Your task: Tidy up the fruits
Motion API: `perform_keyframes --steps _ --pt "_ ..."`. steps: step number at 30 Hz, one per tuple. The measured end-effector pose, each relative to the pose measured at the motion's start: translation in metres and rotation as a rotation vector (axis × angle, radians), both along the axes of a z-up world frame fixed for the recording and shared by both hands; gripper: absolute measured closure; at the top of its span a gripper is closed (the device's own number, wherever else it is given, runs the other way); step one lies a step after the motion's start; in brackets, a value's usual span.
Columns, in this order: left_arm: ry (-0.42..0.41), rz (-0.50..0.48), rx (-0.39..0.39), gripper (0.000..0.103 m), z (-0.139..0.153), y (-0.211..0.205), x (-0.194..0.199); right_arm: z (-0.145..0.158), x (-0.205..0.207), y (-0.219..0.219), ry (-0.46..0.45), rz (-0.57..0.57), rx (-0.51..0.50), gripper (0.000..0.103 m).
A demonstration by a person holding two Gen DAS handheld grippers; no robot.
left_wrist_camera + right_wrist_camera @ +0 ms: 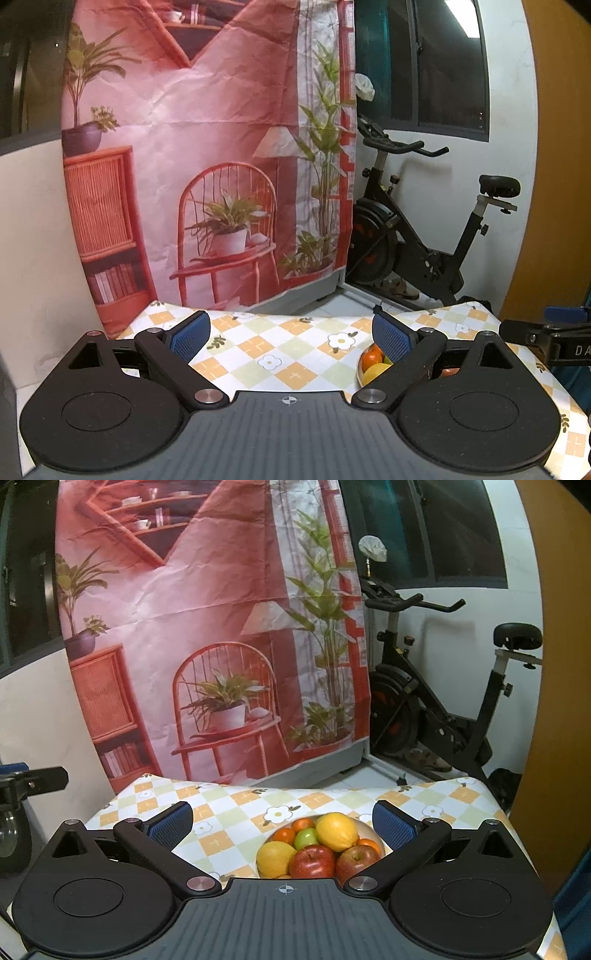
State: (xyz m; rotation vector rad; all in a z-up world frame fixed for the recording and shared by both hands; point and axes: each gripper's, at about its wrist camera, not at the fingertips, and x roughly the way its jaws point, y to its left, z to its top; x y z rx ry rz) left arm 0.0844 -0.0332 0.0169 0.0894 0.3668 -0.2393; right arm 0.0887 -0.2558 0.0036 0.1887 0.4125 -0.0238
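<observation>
A table with a checked flower cloth is seen under both tongs. Behind it a pink picture curtain is hung, and a black exercise bike is parked to the right of the curtain.

The left tongs are held wide apart, and nothing is pinched between the blue pads. Only bare cloth is seen between them. The fruit bowl is found just behind the right pad, partly hidden by it. A bit of the other tongs is seen at the far right edge.

The right tongs are spread wide too, and nothing is pinched. The bowl is seen between the two pads, closer to the right one. It is filled with two red apples, two yellow lemons, a green apple and some small oranges. The fruits are piled together and touched by neither pad.
</observation>
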Motion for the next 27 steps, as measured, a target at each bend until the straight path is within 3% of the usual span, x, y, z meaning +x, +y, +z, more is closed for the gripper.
perform_keyframes --steps 27 --pt "0.006 -0.026 -0.001 0.006 -0.0029 0.0005 -0.0058 -0.0004 -0.0016 0.0028 0.002 0.005 -0.009 0.0"
